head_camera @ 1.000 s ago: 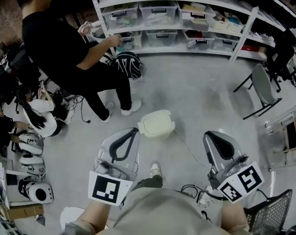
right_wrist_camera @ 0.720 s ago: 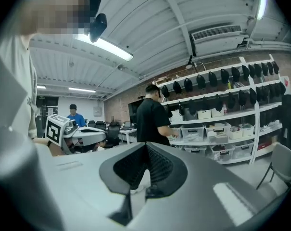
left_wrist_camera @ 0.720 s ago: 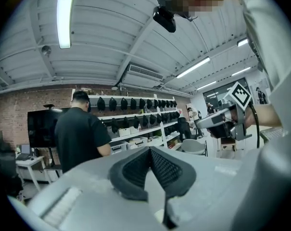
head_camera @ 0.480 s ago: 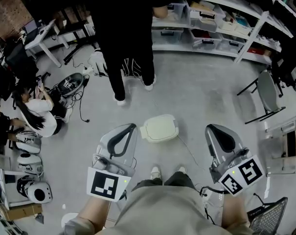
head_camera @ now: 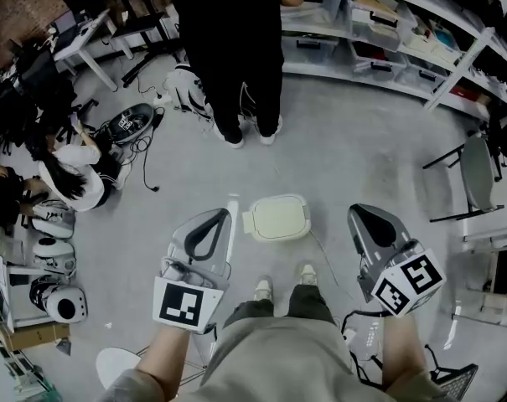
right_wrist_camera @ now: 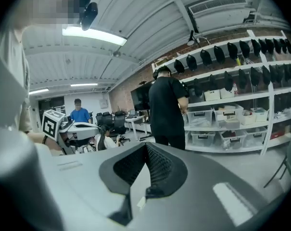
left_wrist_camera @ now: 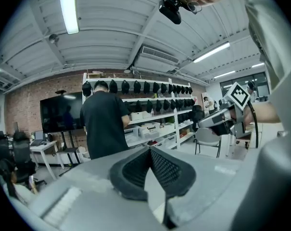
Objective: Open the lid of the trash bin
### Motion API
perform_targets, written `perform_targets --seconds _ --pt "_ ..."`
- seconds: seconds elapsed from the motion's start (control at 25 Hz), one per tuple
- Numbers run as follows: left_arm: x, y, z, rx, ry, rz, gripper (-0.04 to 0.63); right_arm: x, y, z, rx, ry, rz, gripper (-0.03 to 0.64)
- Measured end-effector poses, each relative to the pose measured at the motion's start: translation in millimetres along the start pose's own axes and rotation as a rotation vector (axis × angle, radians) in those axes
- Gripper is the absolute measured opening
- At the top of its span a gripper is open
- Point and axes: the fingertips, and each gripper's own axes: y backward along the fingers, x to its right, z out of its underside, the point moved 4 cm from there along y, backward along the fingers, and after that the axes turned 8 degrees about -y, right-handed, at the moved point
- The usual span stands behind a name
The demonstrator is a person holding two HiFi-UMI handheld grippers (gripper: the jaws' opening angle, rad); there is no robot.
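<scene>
The person is standing with both shoes [head_camera: 264, 289] on the grey floor and is holding the two tools out at about waist height, so the approach is probably only beginning. The left gripper [head_camera: 222, 218] is showing its ribbed pads pressed together with nothing between them in the left gripper view [left_wrist_camera: 149, 150]. The right gripper [head_camera: 359, 216] is likewise closed and empty in its own view [right_wrist_camera: 146, 146]. Both gripper cameras are looking level across the room, not at the floor. The cream trash bin [head_camera: 276, 219] is sitting on the floor just ahead of the toes, between the two grippers and below them, with its lid lying flat and shut. To do this well, the person is likely going to need to crouch and tip one gripper down until the bin shows in its view. That gripper's jaws will need to part early and catch the lid's free edge, while the other gripper is steadying the light body against sliding. Which side carries the hinge is not clear from above. Further off, a standing person in black [head_camera: 236, 48] is facing the storage shelves [head_camera: 387, 48], well clear of the bin.
</scene>
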Motion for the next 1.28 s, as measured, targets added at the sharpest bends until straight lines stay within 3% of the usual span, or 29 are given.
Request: perform_targets --seconds 0.44,0.6,1.28 --pt "21.9 -98.4 96.7 -0.152 0.059 -0.001 0.003 124.1 -84.4 101.5 -0.181 -0.144 -0.066 0.003" --pt "28.2 -125.6 153.4 -0.191 0.063 0.040 0.003 157.2 -120.4 166.6 -0.263 -0.153 -0.035 0.003" --pt "73.6 -188.7 427.5 -0.444 0.270 0.075 0.003 262.6 -232.5 469.6 -0.600 -0.195 0.071 0.003"
